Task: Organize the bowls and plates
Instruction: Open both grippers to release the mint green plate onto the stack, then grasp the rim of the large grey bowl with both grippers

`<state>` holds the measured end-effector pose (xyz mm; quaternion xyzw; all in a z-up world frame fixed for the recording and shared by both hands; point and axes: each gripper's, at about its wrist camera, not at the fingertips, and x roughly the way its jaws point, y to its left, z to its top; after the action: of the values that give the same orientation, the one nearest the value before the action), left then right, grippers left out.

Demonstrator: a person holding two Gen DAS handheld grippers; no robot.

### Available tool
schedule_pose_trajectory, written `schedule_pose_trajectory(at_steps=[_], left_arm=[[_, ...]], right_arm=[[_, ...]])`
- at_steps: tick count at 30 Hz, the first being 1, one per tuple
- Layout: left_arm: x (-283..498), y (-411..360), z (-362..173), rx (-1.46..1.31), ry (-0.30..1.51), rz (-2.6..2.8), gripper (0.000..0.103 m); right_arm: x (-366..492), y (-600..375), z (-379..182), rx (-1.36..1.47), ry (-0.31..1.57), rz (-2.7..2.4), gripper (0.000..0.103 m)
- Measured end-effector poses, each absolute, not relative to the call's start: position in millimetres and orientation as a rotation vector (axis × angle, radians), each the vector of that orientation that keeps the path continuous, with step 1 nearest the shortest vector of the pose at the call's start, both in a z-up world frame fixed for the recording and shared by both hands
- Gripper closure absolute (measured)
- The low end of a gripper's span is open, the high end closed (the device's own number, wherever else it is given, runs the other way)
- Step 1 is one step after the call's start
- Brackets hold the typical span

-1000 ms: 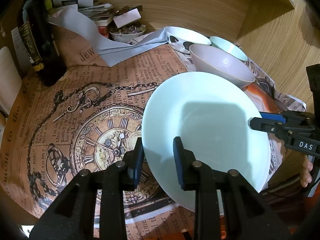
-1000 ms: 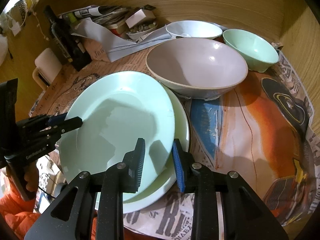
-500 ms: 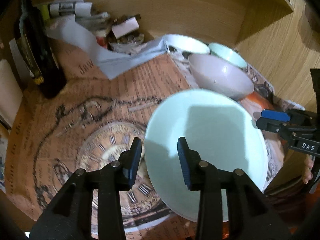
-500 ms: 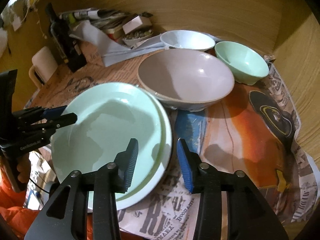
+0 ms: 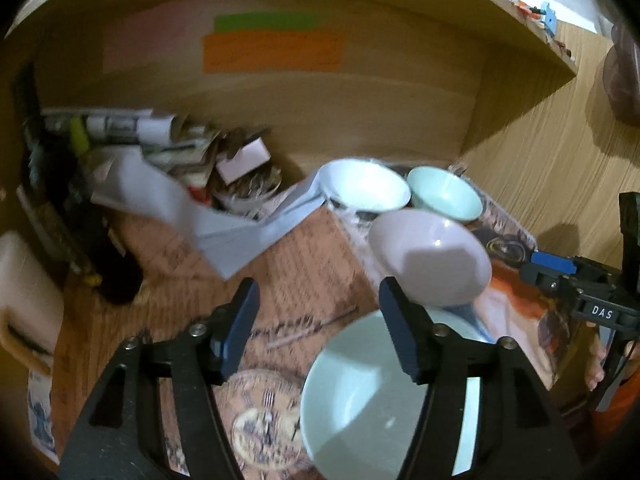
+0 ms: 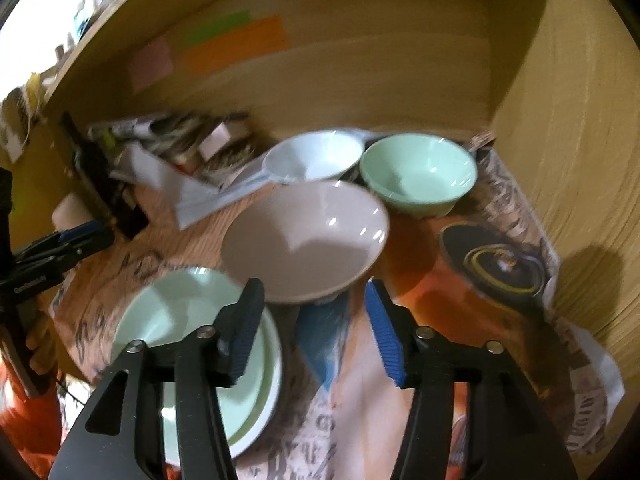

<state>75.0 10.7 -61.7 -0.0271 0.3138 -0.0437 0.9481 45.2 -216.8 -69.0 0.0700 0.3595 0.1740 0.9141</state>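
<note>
Both the left gripper point(image 5: 318, 312) and right gripper point(image 6: 314, 314) have fingers apart, empty; the pink bowl point(image 6: 304, 240) at twelve o'clock could get knocked against the stacked plates point(image 6: 180, 320).

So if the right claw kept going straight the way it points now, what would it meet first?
Most likely the large beige bowl: the open right claw points at its near wall, with the stacked green plates off to its left. Depth is blurred, so this is a hedged reading.
</note>
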Motion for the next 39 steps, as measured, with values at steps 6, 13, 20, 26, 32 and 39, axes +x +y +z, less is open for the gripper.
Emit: schedule_pose_trajectory(at_steps=[6,13,20,26,32,39], left_arm=[[110.3,-4.9,-62.6,-0.013,0.676,-0.143,0.040],[154.8,-20.5,-78.9,0.004,0.771,-0.212,0.040],[191.0,-32.0,-101.4,0.009,0.867,-0.242,0.040],[209.0,-39.3,-118.5,0.014,0.938,-0.263,0.040],[215.1,-45.4,-125.4,0.033,0.959,-0.283,0.051],[221.2,-52.7,-132.2,0.046,0.994,-0.313,0.070]], right_arm=[[58.9,-224.4,-70.0,0.174,0.712,0.327,0.042],[80.6,-228.0,-79.9,0.215,0.725,0.318,0.042],[99.9,-227.9,-98.2,0.216,0.776,0.315,0.042],[111.8,-230.0,-111.8,0.234,0.819,0.324,0.042],[118.0,-229.2,-119.9,0.239,0.842,0.332,0.050],[124.1,-224.6,-131.4,0.239,0.884,0.358,0.068]])
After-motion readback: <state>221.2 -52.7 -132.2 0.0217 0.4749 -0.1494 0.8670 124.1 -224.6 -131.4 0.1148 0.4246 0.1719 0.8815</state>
